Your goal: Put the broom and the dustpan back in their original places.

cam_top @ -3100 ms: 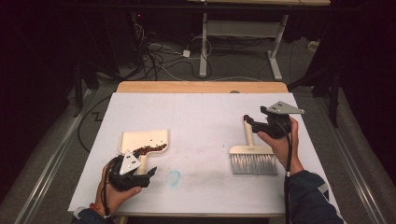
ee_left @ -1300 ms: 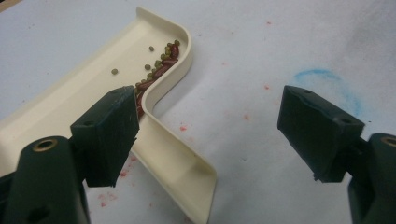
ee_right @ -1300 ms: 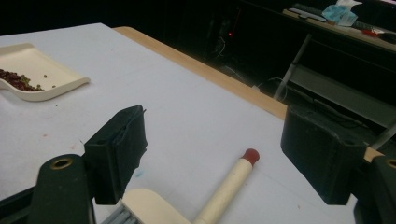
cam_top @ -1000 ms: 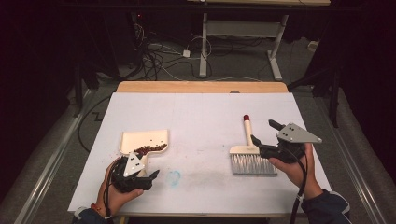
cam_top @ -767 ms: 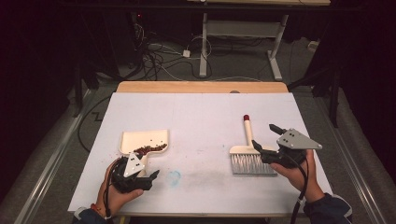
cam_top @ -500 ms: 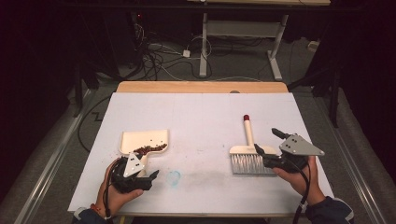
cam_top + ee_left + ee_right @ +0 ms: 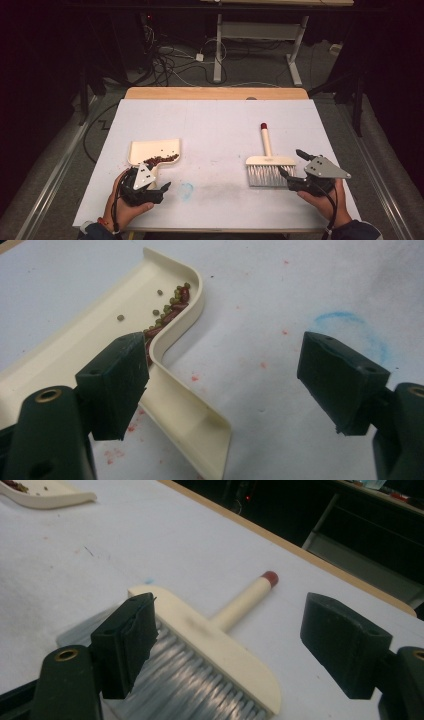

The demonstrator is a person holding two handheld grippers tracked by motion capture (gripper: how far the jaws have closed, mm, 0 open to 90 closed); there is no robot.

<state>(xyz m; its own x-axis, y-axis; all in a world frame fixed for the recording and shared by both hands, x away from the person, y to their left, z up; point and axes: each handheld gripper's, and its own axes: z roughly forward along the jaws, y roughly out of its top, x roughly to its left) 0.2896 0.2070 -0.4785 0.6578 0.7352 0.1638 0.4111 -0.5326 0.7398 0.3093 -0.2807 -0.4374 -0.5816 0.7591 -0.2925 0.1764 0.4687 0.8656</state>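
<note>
light: table (image 7: 215, 125) bright, surroundings dark | shadows: soft | focus: high view soft, near fingers (image 7: 117, 380) blurred

So the desk (image 7: 215, 125) has a dustpan (image 7: 150, 150) on its left half and a brush (image 7: 270, 167) on the right half, well apart from each other. The dustpan holds a little heap of beans (image 7: 161, 159) against its near wall, and the brush lies flat with its handle pointing away from the person and the bristles toward them. The left gripper (image 7: 150, 190) sits just in front of the dustpan with its handle between the jaws, and the right gripper (image 7: 295, 167) is right beside the brush's bristle end on its right.
</note>
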